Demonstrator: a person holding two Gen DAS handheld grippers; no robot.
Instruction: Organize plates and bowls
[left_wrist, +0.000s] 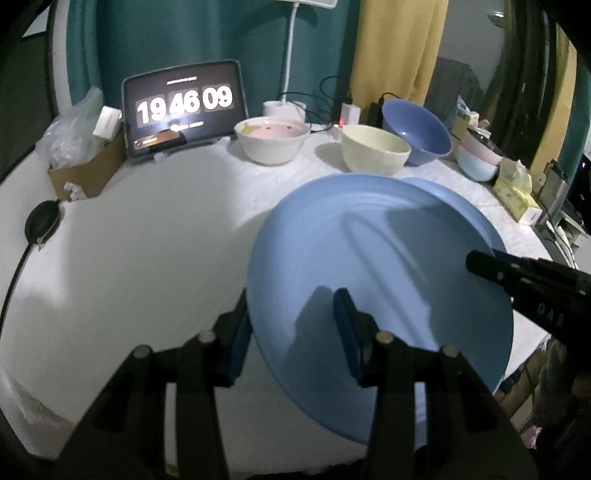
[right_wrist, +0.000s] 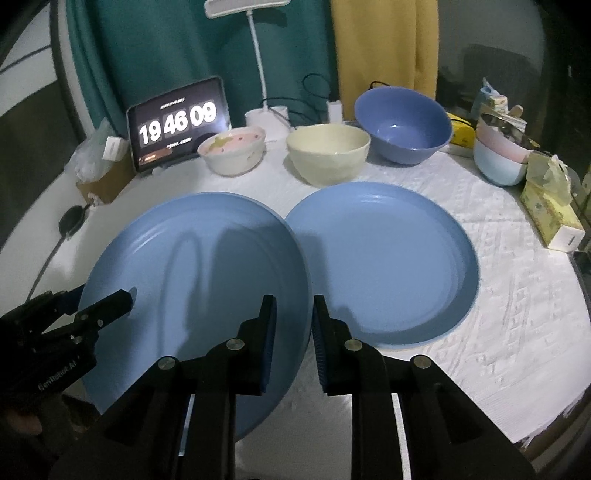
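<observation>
A large blue plate hangs tilted above the white table, held by both grippers. My left gripper is shut on its left rim, one pad on top and one underneath. The right gripper is shut on the opposite rim. Each wrist view shows the other gripper at the plate's far edge: the right gripper and the left gripper. A second blue plate lies flat on the table, to the right of the held one. Behind stand a pink-and-white bowl, a cream bowl and a blue bowl.
Pale blue and pink bowls are stacked at the far right beside tissue boxes. A tablet clock, a lamp base and a cardboard box line the back. A black round disc with a cable sits at the left edge.
</observation>
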